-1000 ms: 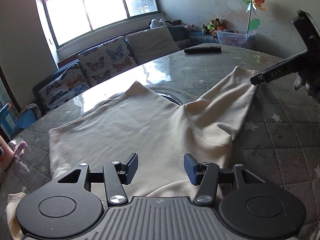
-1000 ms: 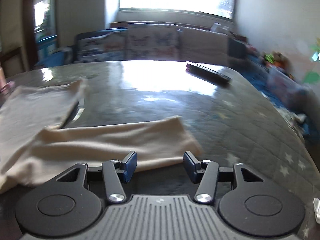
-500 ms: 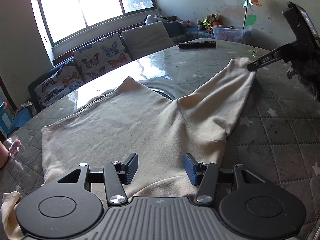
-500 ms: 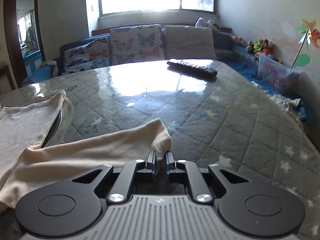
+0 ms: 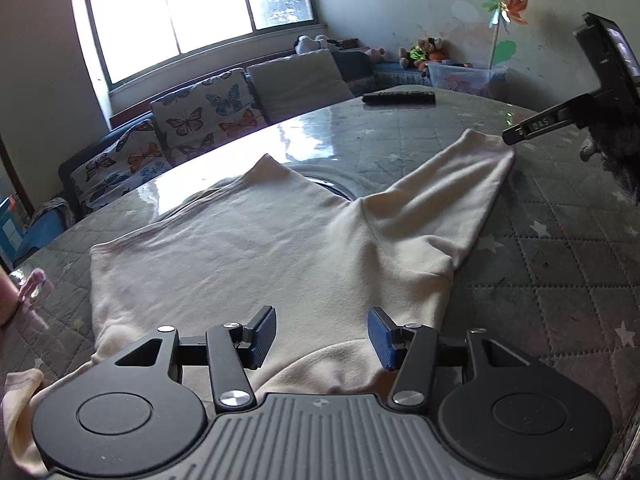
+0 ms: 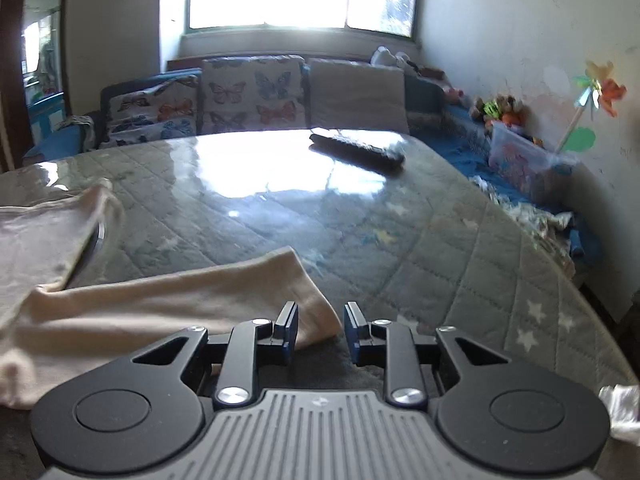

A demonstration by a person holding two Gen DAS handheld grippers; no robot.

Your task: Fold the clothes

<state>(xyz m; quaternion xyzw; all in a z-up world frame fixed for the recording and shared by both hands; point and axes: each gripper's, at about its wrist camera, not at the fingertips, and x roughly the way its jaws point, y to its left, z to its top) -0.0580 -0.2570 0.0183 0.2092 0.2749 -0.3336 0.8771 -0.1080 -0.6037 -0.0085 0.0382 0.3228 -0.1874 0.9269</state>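
Shirt point(image 5: 256, 252) is seen spread flat on the surface point(image 5: 560, 280) in the left view, the left gripper point(image 5: 322, 334) open over its hem. In the right view, the right gripper point(image 6: 321, 330) is parted at the sleeve point(image 6: 192, 300) cuff, gripping nothing. Sleeve folding is judged underway; closing on the cuff is called for next.

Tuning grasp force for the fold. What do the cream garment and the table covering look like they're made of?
Cream garment: looks like soft matte knit, cotton-like jersey or fleece; it lies limp with rounded folds and no shine. Fibre can't be confirmed.

Table covering: grey quilted fabric with stitched diamonds and star prints, apparently under a clear glossy sheet, plastic or glass, since the window glare mirrors sharply on it.
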